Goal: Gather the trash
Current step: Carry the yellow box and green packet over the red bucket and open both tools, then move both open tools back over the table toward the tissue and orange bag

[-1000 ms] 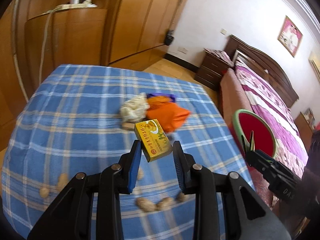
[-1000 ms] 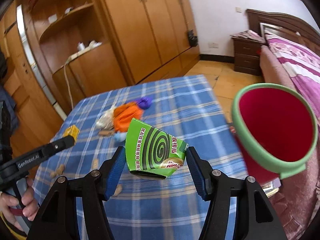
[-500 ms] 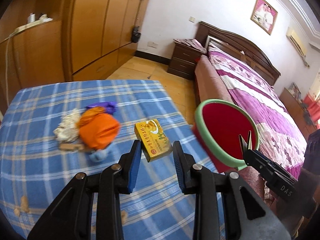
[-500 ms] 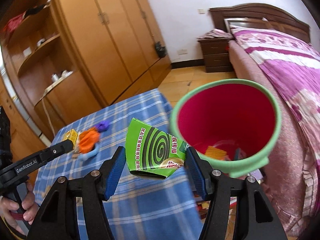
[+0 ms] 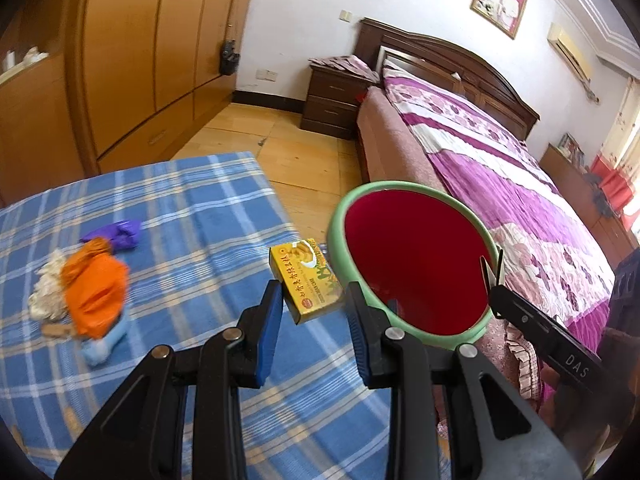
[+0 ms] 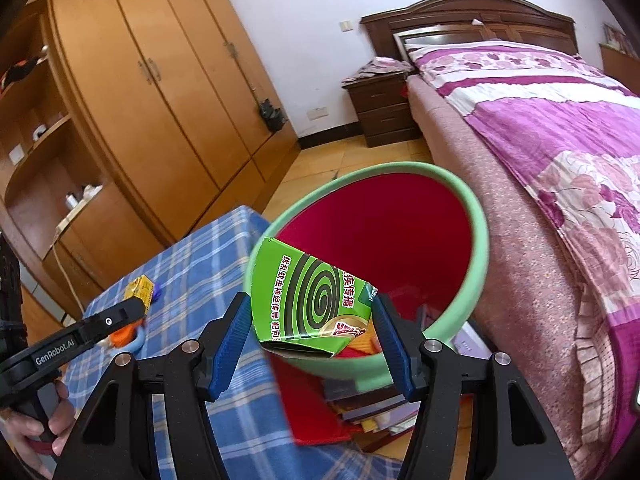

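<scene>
We see the bed (image 5: 500, 160) along the right, the wardrobe (image 5: 152, 52) along the left, and bare wooden floor (image 5: 276, 148) open between them. The table (image 5: 200, 216), under a blue checked cloth, ends in a far right corner just beside the bin (image 5: 340, 240); the cloth's right edge runs toward us past the bin's green rim. The bin, red inside, stands between the table's right edge and the side of the bed, with stacked books (image 6: 372, 412) under it.

On the table, well in from the right edge, lie an orange bag (image 5: 96, 296), a pale crumpled rag (image 5: 46, 288) touching it on the left, and a purple wrapper (image 5: 116, 232) toward the far edge.

Our right gripper (image 6: 312, 340) holds a green box (image 6: 308, 300) with a spiral print, pads pressed on both its sides, jaws at middle width; the box hangs over the near part of the bin's mouth.

Our left gripper (image 5: 312, 328) holds a small yellow box (image 5: 306, 280), jaws narrow, pads against its two sides; this box hangs over the table's right edge, just beside the bin's rim.
</scene>
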`<state>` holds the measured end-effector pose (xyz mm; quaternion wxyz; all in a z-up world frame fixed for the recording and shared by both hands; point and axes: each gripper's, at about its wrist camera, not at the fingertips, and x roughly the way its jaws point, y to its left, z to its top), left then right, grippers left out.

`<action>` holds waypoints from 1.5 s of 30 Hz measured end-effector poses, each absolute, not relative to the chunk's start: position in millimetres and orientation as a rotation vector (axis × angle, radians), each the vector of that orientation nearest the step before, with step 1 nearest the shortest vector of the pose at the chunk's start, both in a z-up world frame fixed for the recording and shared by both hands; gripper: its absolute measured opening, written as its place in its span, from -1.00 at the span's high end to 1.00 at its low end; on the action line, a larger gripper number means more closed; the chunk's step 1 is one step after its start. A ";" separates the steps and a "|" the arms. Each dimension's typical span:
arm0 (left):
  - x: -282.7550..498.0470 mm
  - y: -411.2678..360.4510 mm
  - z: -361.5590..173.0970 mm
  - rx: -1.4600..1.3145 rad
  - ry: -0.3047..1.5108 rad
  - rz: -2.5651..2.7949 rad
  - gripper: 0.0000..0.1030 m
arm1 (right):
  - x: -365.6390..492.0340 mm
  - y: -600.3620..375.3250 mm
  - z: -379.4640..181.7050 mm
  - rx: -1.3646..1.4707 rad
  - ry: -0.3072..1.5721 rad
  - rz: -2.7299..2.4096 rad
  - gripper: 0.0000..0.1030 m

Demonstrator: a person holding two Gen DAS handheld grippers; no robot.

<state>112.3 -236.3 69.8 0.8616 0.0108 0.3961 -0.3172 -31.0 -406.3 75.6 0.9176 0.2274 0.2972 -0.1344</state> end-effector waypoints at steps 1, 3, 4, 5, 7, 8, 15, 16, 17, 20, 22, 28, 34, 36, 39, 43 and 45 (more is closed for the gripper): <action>113.3 -242.1 68.8 0.029 0.832 -0.673 0.37 | -30.8 -409.8 75.1 0.471 0.610 -0.283 -0.23; 114.6 -254.3 67.3 0.044 0.834 -0.688 0.37 | -31.3 -417.9 73.8 0.478 0.606 -0.295 -0.23; 115.0 -260.4 66.4 0.053 0.833 -0.693 0.37 | -31.7 -421.1 73.1 0.481 0.604 -0.301 -0.23; 115.6 -264.8 65.7 0.061 0.832 -0.697 0.37 | -31.4 -425.4 71.9 0.485 0.602 -0.306 -0.23; 118.0 -276.0 65.1 0.076 0.829 -0.707 0.37 | -30.7 -433.0 69.8 0.494 0.603 -0.316 -0.23; 118.8 -281.9 64.6 0.084 0.827 -0.713 0.37 | -30.1 -435.4 68.6 0.497 0.604 -0.320 -0.23; 122.2 -310.9 55.1 0.130 0.839 -0.738 0.37 | -25.2 -451.2 61.7 0.514 0.615 -0.338 -0.23; 122.8 -314.7 53.5 0.134 0.844 -0.743 0.37 | -24.8 -451.7 61.2 0.515 0.616 -0.338 -0.23; 123.0 -317.9 51.9 0.138 0.848 -0.747 0.37 | -24.3 -452.6 60.6 0.516 0.616 -0.339 -0.23; 123.4 -326.5 47.9 0.155 0.853 -0.758 0.37 | -23.0 -456.7 58.8 0.523 0.617 -0.340 -0.24; 123.5 -331.2 46.1 0.168 0.852 -0.759 0.37 | -22.3 -459.1 58.0 0.531 0.616 -0.341 -0.24; 124.3 -339.0 42.7 0.181 0.867 -0.760 0.34 | -21.9 -463.4 57.4 0.548 0.603 -0.342 -0.25; 126.6 -337.6 41.3 0.167 0.880 -0.742 0.09 | -22.1 -464.8 57.9 0.550 0.602 -0.351 -0.25; 126.4 -335.6 41.3 0.163 0.884 -0.735 0.09 | -23.1 -464.9 58.5 0.551 0.598 -0.353 -0.25; 125.1 -329.5 42.7 0.153 0.885 -0.731 0.09 | -25.0 -464.7 60.3 0.553 0.591 -0.358 -0.25; 122.9 -322.1 45.5 0.144 0.886 -0.726 0.09 | -27.4 -463.7 63.0 0.554 0.585 -0.371 -0.27; 122.1 -318.1 47.3 0.137 0.887 -0.726 0.08 | -28.6 -462.8 65.1 0.552 0.585 -0.377 -0.30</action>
